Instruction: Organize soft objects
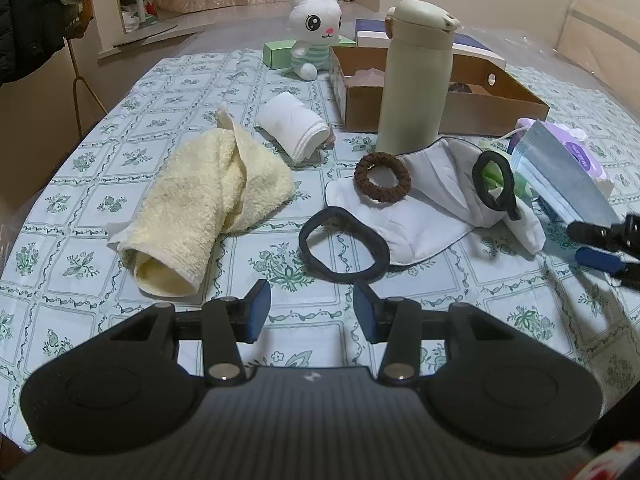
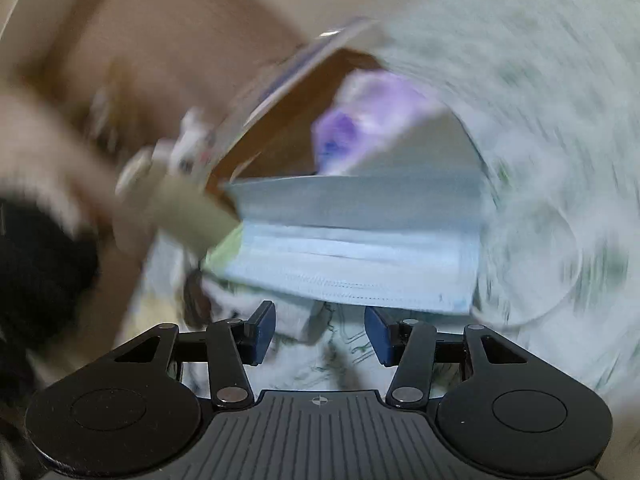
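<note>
1. Soft objects lie spread on the table [image 1: 100, 184] ahead of your two grippers; neither has one.
2. Left gripper [image 1: 312, 308]: jaws part-open, nothing between them, hanging over bare tablecloth.
3. Just past those jaws: black hairband [image 1: 344, 246], its far side touching the white cloth mask [image 1: 420, 216]. Brown scrunchie [image 1: 382, 177] sits on that mask.
4. Left of those: yellow towel [image 1: 208, 204], loosely rolled. Behind it, rolled white cloth [image 1: 294, 126].
5. Right gripper [image 2: 320, 334]: jaws part-open, empty; view heavily blurred.
6. Just beyond those jaws: stack of blue face masks [image 2: 360, 248], purple pack [image 2: 360, 120] behind it.
7. Farther back: cream flask [image 1: 416, 76] upright, cardboard box [image 1: 460, 110], plush rabbit [image 1: 314, 28].
</note>
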`<state>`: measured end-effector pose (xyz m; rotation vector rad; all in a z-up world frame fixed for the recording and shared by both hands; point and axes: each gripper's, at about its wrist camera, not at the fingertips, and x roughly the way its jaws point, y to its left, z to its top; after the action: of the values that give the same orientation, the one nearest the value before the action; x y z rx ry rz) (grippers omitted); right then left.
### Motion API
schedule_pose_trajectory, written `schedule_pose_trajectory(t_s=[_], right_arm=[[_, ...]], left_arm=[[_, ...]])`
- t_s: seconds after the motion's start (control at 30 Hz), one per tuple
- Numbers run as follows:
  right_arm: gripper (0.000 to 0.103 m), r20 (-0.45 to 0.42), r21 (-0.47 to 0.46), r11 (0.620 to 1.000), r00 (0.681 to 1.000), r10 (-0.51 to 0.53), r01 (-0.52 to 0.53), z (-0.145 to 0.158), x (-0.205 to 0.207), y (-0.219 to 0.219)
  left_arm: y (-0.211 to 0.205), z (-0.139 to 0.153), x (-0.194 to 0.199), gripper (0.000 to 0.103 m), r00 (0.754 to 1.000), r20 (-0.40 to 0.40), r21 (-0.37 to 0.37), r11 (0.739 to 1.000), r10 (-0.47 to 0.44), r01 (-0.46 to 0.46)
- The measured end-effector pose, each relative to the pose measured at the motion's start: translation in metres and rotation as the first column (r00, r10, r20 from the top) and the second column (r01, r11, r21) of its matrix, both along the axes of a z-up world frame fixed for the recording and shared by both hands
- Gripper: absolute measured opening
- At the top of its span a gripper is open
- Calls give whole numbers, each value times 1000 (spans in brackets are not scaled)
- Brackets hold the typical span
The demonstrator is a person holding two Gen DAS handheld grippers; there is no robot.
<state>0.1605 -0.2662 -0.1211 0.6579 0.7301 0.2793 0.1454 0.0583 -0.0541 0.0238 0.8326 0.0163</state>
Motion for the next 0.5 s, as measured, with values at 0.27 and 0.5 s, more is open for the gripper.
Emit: schedule_pose_trajectory(t_s=[0.27, 0.5], right_arm=[[53, 70, -730, 625, 878, 473, -279, 35, -24, 42], [76, 39, -872, 409, 795, 605, -268, 37, -33, 40]], left_arm=[[-3, -3, 1, 42, 1000, -9, -3, 1000, -8, 8], [-11, -6, 4, 42, 999, 2, 0, 999, -51, 51]])
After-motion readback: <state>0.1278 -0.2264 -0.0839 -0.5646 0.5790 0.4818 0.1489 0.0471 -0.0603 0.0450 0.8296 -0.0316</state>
